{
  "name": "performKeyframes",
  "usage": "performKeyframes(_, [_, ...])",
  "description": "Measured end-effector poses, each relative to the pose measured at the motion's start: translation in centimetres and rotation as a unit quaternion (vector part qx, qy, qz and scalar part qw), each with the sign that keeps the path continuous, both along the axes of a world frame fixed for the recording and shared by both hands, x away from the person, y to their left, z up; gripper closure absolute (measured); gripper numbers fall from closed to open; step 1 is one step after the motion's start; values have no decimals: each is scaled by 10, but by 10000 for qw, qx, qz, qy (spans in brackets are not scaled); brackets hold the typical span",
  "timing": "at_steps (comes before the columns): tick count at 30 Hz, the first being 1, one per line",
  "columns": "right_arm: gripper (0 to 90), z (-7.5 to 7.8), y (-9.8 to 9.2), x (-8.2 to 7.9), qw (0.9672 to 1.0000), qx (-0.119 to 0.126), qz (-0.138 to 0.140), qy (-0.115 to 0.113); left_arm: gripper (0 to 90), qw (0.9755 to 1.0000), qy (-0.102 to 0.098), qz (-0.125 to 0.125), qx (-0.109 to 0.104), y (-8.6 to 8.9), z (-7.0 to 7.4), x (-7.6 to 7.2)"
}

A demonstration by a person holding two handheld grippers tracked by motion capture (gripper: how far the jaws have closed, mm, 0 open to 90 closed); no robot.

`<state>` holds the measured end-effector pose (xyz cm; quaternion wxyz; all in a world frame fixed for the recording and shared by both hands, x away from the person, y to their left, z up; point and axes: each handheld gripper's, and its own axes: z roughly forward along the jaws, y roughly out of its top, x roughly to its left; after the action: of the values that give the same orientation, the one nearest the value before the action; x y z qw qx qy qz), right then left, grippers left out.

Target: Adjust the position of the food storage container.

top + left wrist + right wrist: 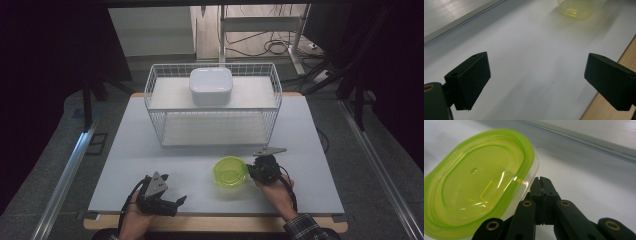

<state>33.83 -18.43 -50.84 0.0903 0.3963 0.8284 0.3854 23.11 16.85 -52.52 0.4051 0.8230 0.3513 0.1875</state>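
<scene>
The green-lidded container (pixel 230 171) sits beside the closed right hand-held gripper (pixel 257 172); left hand-held gripper (pixel 176 201) open near table edge (pixel 215 214).

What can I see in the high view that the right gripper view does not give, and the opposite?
High view alone: the wire rack with a white box on top, and the left gripper with open jaws. Right gripper view alone: the right gripper has its jaws shut together, empty, just beside the container wall. Both: the green-lidded container on the white table.
</scene>
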Motion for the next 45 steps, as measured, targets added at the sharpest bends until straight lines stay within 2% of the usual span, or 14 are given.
performKeyframes(9, [891, -9, 13, 6, 9990, 268, 160, 328, 62, 10000, 27, -56, 57, -2, -1, 0])
performKeyframes(19, [891, -15, 43, 7, 9978, 227, 496, 381, 62, 9999, 27, -86, 94, -2, -1, 0])
performKeyframes(24, [889, -14, 50, 6, 9981, 22, 585, 188, 62, 9999, 28, -96, 88, -2, -1, -1])
performKeyframes(30, [845, -6, 39, 6, 9989, -130, 433, -79, 62, 9999, 30, -110, 103, -3, -1, -1])
performKeyframes(33, [792, -1, 31, 4, 9988, -236, 370, -222, 61, 9999, 41, -116, 93, -2, -1, -1])
performKeyframes(37, [721, 5, 21, 1, 9987, -262, 365, -232, 58, 9999, 50, -128, 62, -2, -1, -1])
performKeyframes(43, [562, 14, 8, -9, 9975, -396, 328, -488, 57, 9999, 22, -112, 42, 0, 0, -1])
performKeyframes(45, [495, 17, 4, -12, 9975, -362, 288, -543, 57, 10000, 16, -88, 34, 1, 0, -1])
